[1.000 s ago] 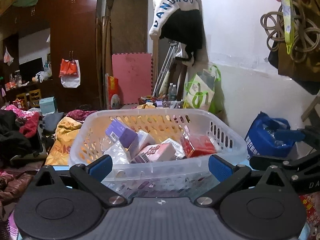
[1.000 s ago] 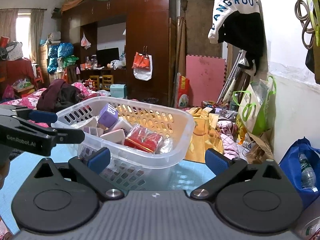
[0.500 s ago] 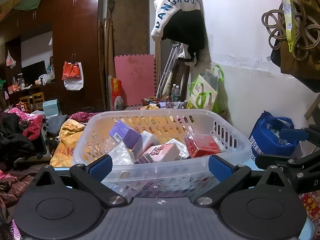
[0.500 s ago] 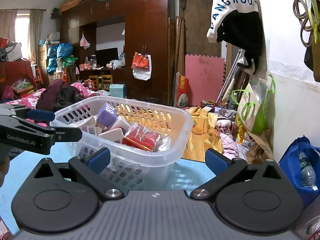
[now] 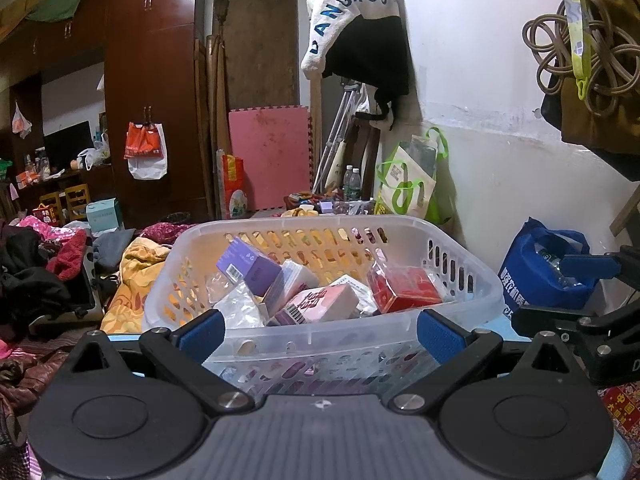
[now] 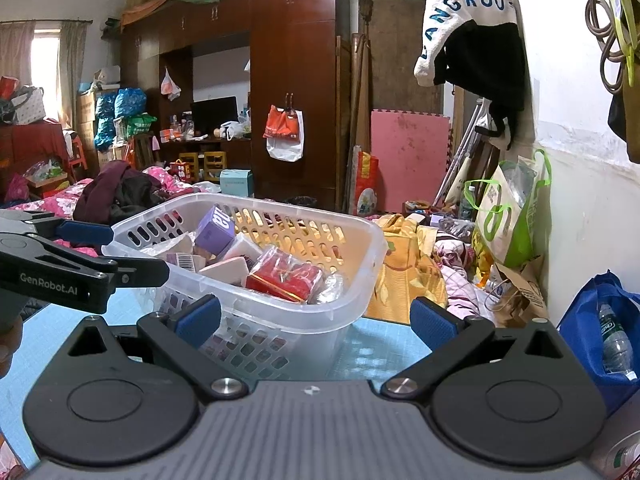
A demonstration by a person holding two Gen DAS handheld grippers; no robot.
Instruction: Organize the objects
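A clear plastic basket [image 5: 320, 326] stands on the light blue table [image 6: 376, 350] and also shows in the right wrist view [image 6: 360, 292]. It holds several packs, among them a purple box [image 5: 246, 266], a pink box [image 5: 320, 302] and a red pack [image 5: 402, 290]. My left gripper [image 5: 318, 334] is open and empty, just short of the basket's near wall. My right gripper [image 6: 316, 320] is open and empty, near the basket's right corner. The left gripper appears at the left of the right wrist view [image 6: 80, 272].
A blue bag [image 5: 544, 268] with bottles sits at the right by the white wall. A green and white bag [image 6: 508, 216], a yellow cloth [image 6: 404, 268] and heaps of clothes lie beyond the table. A dark wardrobe [image 6: 296, 92] stands at the back.
Both views have shifted slightly; the basket sits a little further right in the left wrist view. Both grippers stay open and empty.
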